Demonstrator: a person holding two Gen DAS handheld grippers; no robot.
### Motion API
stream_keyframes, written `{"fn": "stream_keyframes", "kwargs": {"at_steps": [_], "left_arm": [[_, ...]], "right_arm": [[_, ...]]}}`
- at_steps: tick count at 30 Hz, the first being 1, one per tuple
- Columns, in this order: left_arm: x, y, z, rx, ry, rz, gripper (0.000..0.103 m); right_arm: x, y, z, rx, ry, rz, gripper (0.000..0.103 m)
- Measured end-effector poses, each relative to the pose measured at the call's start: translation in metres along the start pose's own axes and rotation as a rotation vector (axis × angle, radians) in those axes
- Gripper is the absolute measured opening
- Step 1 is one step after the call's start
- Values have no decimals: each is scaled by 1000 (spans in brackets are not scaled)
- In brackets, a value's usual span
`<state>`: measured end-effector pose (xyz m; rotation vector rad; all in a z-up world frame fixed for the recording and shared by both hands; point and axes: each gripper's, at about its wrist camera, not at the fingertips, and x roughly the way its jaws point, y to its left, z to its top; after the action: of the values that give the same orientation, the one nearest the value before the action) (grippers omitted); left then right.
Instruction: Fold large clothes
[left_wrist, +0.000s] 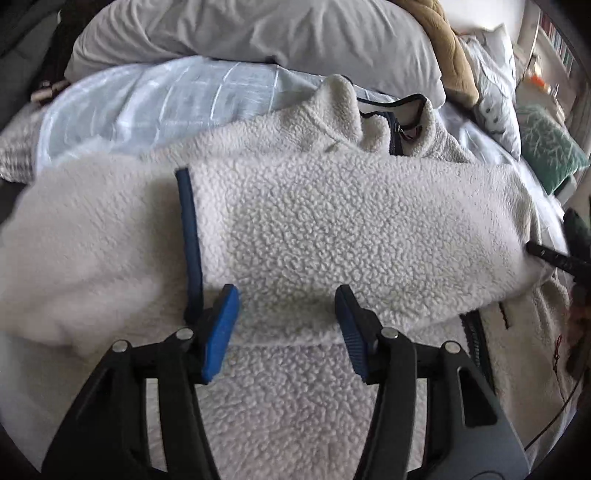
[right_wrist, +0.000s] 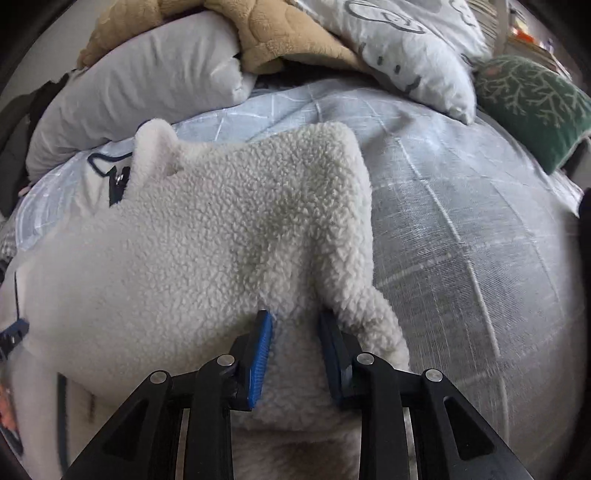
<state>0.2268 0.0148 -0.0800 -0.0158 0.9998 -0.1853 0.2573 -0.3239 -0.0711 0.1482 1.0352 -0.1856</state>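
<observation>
A cream fleece jacket with navy trim lies on the bed. One sleeve is folded across its body, its navy cuff to the left. My left gripper is open just above the sleeve's near edge, holding nothing. In the right wrist view the same jacket fills the left half. My right gripper is shut on a thick fold of the fleece at the jacket's right edge. The collar and zip lie at the far left.
The bed has a pale blue checked cover. A grey-white pillow, a tan plush blanket, a patterned white cushion and a green cushion lie along the far side. The right gripper's black tip shows at the right edge of the left wrist view.
</observation>
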Motion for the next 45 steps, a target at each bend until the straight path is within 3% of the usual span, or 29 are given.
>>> {"fn": "stream_keyframes", "kwargs": {"at_steps": [3,10,15,19,22,26,30,33,35,37,39,43,45], "left_arm": [[-20,7,5,-62,6,-3,78],[-66,63,-2,-248,36,26,81],[-86,126,-17,-387,38,44,83],[-95,191,-39,-555,51,36,83],[-90,251,-62,-746,86,-7,83],[-84,315,-88,-998,50,-79,83],[-74,348,-102,-1128,49,-54,79],[-60,365,-109,-1196,27,-100,79],[-55,374,-106,-1214,-28,-111,78],[-50,383,-103,-1246,-57,-134,73],[-37,395,-109,-1316,-60,-119,51],[-18,412,-123,-1438,-82,-149,39],[-15,415,-118,-1407,-106,-129,16]], "right_arm": [[-24,10,3,13,7,-5,41],[-86,30,3,52,-14,55,70],[-121,46,-7,95,1,76,75],[-138,59,-20,147,12,125,79],[-139,68,-32,169,25,154,79],[-129,79,-46,154,66,142,79],[-119,83,-49,130,78,104,79],[-115,83,-51,121,84,88,79],[-112,83,-51,112,85,74,79],[-110,83,-52,93,84,44,79],[-107,84,-53,81,88,25,79],[-101,84,-56,90,105,30,79],[-99,83,-57,92,110,31,79]]}}
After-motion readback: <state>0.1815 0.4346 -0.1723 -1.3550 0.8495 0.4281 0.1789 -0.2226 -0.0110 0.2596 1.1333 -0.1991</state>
